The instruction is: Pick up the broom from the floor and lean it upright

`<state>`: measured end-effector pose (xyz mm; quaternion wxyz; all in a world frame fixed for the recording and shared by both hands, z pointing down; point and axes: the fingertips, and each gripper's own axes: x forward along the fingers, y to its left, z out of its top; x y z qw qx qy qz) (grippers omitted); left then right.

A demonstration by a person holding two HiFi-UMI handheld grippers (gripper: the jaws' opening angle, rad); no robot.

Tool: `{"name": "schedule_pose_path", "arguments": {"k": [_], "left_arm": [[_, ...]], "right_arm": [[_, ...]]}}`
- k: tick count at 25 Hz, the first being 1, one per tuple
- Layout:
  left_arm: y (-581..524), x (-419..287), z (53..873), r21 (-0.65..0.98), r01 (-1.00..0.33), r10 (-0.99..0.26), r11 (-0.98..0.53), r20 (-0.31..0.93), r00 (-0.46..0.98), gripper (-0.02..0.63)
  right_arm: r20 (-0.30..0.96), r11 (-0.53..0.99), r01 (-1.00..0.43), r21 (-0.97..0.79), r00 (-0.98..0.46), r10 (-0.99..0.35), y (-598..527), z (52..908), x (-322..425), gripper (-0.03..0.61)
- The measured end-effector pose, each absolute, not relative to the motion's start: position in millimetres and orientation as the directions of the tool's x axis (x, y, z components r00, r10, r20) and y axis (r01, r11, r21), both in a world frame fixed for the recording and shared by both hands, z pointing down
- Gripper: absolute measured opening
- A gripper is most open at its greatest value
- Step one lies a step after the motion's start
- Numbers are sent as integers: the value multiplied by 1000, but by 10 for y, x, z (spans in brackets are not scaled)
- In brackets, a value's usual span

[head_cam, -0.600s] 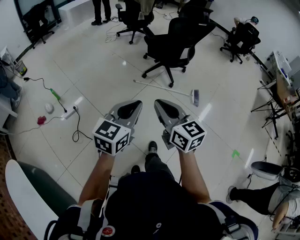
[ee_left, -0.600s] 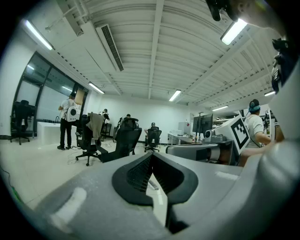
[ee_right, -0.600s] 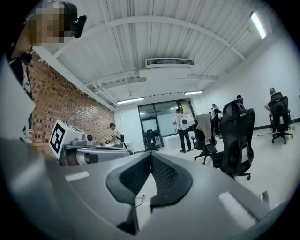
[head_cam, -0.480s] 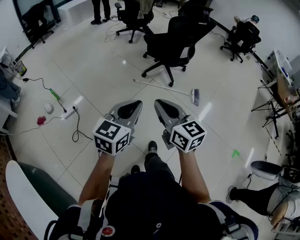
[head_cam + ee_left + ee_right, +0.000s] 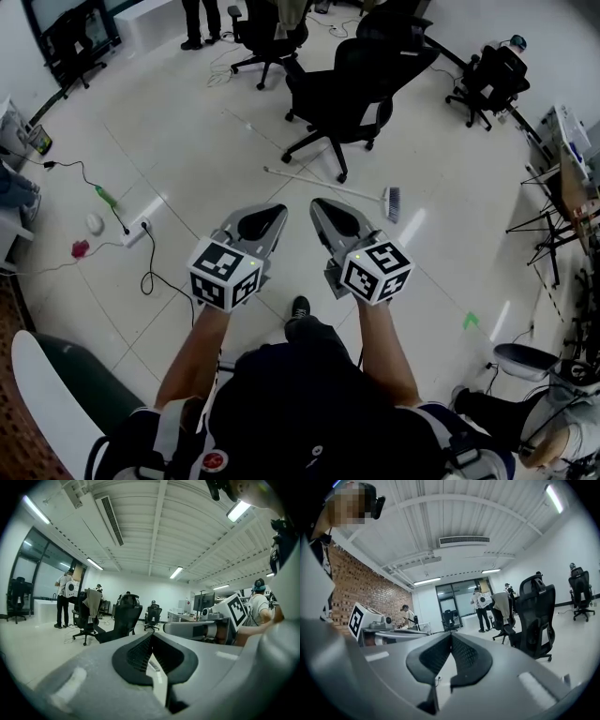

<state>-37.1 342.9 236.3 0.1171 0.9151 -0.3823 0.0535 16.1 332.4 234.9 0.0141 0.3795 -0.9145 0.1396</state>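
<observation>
Broom point(image 5: 323, 183) — flat on the floor point(image 5: 187, 159), beside the base of a black office chair point(image 5: 352, 84), apart from both claws. Left claw point(image 5: 267, 216), right claw point(image 5: 325, 210) — each pressed together, empty, side by side.

1. The broom point(image 5: 328, 185) lies on the floor point(image 5: 187, 141) ahead of you, with its handle end to the left and its head to the right.
2. A chair point(image 5: 352, 80) stands just behind the broom, on its far side, with its base near the handle.
3. Your left gripper point(image 5: 274, 212) and right gripper point(image 5: 319, 206) sit side by side on the near side of the broom, apart from it.
4. A power strip point(image 5: 138, 228) lies to the left of your left gripper, and a cable point(image 5: 150, 267) runs from it towards you.
5. A second chair point(image 5: 258, 37) stands far off, left of the first, and a third chair point(image 5: 487, 75) stands at the far right.
6. Your shoe point(image 5: 300, 307) is on the floor, nearer than the grippers and between them.
</observation>
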Motion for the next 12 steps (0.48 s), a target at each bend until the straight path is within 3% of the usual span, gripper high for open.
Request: {"name": "schedule_pose_path", "arguments": {"k": [12], "left_arm": [[2346, 71, 2319, 173, -741, -715, -649, 195, 671, 0]], "right_arm": [[120, 731, -639, -240, -767, -631, 2240, 2257, 497, 3]]}}
